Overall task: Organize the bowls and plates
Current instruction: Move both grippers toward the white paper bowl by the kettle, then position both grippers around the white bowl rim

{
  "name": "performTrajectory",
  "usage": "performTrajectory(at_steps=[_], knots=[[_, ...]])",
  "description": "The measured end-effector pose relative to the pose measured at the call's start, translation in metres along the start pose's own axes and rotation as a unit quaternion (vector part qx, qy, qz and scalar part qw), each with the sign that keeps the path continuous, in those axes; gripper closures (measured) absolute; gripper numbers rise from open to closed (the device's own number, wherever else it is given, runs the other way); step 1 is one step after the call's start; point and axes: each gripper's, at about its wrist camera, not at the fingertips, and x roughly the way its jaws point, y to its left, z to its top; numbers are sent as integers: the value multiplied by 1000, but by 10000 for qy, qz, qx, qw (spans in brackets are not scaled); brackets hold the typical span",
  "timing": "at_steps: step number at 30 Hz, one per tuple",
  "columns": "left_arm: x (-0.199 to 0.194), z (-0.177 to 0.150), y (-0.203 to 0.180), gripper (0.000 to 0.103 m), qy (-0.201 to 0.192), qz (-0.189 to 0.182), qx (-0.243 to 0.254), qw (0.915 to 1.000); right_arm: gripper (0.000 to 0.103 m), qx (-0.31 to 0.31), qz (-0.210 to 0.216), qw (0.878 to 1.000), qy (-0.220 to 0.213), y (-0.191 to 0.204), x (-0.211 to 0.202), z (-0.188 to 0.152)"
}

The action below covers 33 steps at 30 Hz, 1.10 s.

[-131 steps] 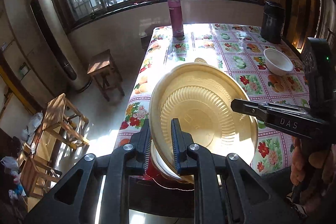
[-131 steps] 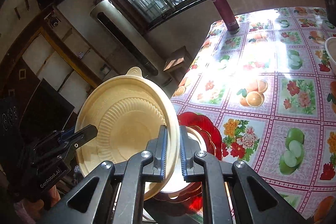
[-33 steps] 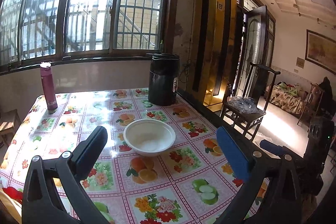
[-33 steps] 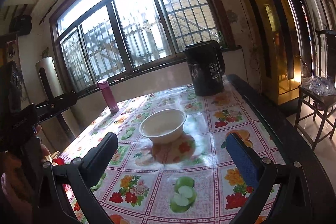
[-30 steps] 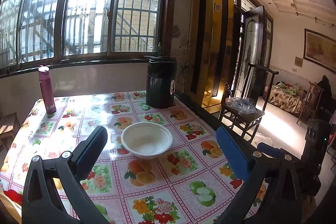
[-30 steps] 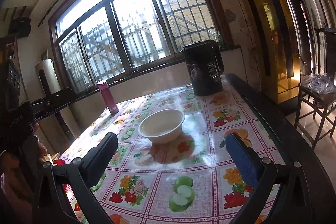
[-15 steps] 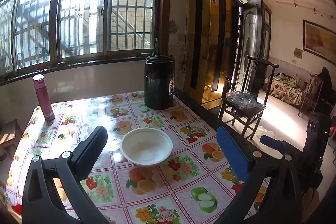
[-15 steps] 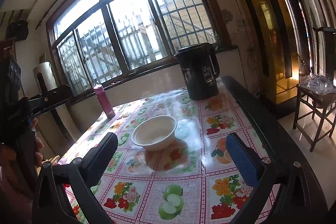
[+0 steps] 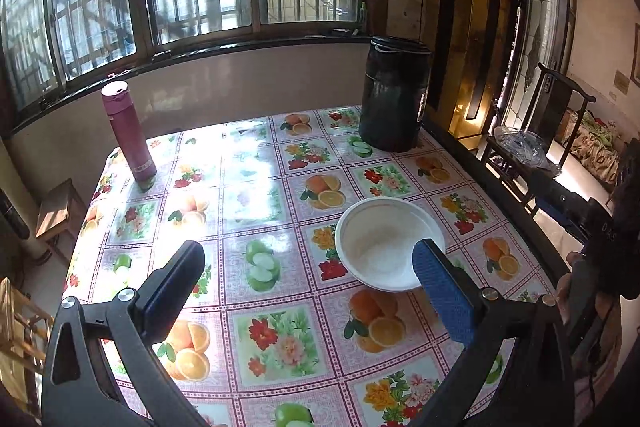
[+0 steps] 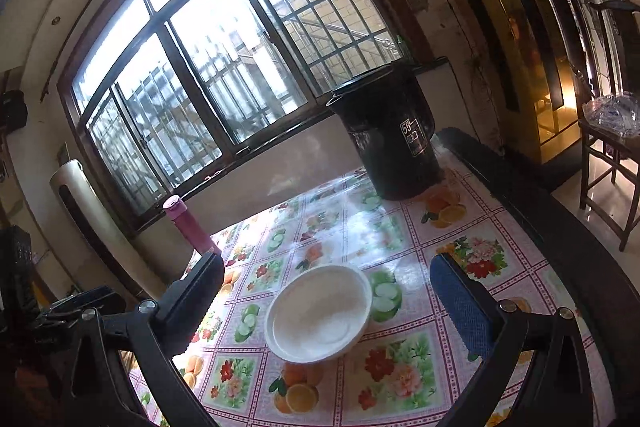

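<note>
A white bowl (image 9: 386, 241) stands upright and empty on the fruit-and-flower tablecloth (image 9: 256, 211). My left gripper (image 9: 306, 283) is open and empty, above the table; its right finger overlaps the bowl's near right rim in the view. In the right wrist view the bowl (image 10: 318, 313) lies between the fingers of my right gripper (image 10: 326, 297), which is open, empty and above it. The right gripper also shows at the right edge of the left wrist view (image 9: 560, 205). No plates are in view.
A black kettle (image 9: 394, 99) stands at the table's far right corner and a pink bottle (image 9: 128, 137) at the far left. A dark wooden chair (image 9: 536, 143) stands right of the table, a small stool (image 9: 54, 207) to its left.
Both grippers let go of the yellow plate, opened and turned to the white bowl. In the last half second both tilted down and moved closer to the bowl.
</note>
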Motion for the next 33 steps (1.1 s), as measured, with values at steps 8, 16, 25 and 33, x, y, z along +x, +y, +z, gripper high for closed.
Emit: performTrajectory(at_steps=[8,16,25,33], knots=[[50,-19,-11,0,-215,408,-383,9982,0,91,-209,9987,453,-6,56,-21],[101,-35,-28,0,-68,479,-501,9976,0,-393,-458,9947,830,-26,79,-27],[127,-39,-34,0,60,447,-418,9981,0,-287,-515,9925,1068,-46,100,-23],[140,-41,-38,0,106,385,-416,9983,0,-396,-568,9910,1148,-43,109,-28]])
